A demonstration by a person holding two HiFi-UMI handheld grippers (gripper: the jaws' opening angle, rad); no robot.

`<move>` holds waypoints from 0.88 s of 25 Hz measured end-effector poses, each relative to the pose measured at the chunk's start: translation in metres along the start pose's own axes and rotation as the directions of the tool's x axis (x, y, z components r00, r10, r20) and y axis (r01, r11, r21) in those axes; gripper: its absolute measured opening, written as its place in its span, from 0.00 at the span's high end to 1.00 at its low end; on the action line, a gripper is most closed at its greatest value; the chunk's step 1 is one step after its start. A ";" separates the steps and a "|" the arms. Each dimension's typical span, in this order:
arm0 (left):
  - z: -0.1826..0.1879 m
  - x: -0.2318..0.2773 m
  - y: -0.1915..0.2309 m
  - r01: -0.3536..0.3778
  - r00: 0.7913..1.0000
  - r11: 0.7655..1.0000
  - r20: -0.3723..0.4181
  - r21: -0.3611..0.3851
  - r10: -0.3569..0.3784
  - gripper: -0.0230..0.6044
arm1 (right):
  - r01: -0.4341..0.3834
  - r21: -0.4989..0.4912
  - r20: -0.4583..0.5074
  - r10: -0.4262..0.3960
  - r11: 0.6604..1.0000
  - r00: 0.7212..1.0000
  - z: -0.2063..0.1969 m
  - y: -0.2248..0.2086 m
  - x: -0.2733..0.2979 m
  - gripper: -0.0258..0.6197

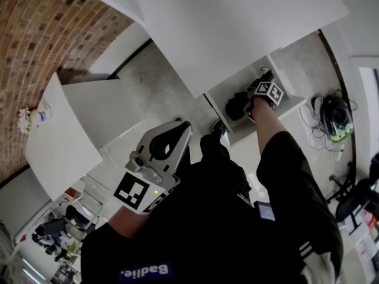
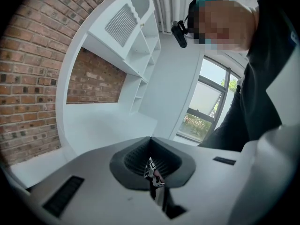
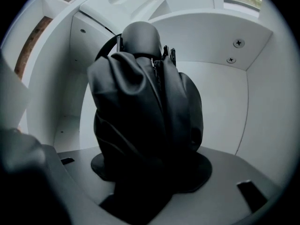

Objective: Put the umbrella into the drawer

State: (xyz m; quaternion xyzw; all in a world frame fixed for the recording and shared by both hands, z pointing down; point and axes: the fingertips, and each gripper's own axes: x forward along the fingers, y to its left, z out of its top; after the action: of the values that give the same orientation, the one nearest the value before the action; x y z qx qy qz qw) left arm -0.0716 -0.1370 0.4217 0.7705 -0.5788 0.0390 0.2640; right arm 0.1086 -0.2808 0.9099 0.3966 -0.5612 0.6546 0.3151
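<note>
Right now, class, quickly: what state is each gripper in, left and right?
Left gripper: jaws closed, holding nothing.
Right gripper: jaws closed on the black folded umbrella, inside the white drawer.

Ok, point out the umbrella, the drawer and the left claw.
umbrella [image 3: 140, 107], right gripper view, folded black canopy
drawer [image 3: 220, 97], right gripper view, white inner wall
left claw [image 2: 151, 142], left gripper view, where tips meet

Item: umbrella [image 1: 238, 107] sat inside the open drawer [image 1: 288, 78], between the jaws of the right claw [image 1: 254, 103]; left claw [image 1: 179, 127] stood left of the drawer, well apart.
</note>
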 end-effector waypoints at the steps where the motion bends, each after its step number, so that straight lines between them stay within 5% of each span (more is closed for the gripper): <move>1: 0.000 0.001 0.000 0.000 1.000 1.000 -0.003 0.000 0.000 0.96 | 0.003 -0.004 0.003 -0.003 1.000 1.000 0.001 0.000 0.001 0.55; 11: 0.002 0.009 -0.004 0.014 1.000 1.000 -0.007 -0.002 -0.014 0.96 | 0.032 -0.062 0.084 -0.027 0.998 0.996 -0.002 0.009 0.000 0.51; 22: 0.028 0.005 -0.019 0.061 0.996 0.997 0.060 0.036 -0.063 0.96 | -0.066 -0.069 0.167 0.077 0.995 0.983 0.001 0.046 -0.050 0.50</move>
State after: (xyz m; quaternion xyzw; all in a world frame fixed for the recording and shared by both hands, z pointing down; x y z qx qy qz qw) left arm -0.0595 -0.1509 0.3928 0.7934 -0.5616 0.0172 0.2341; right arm 0.0938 -0.2884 0.8442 0.4203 -0.6203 0.6112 0.2550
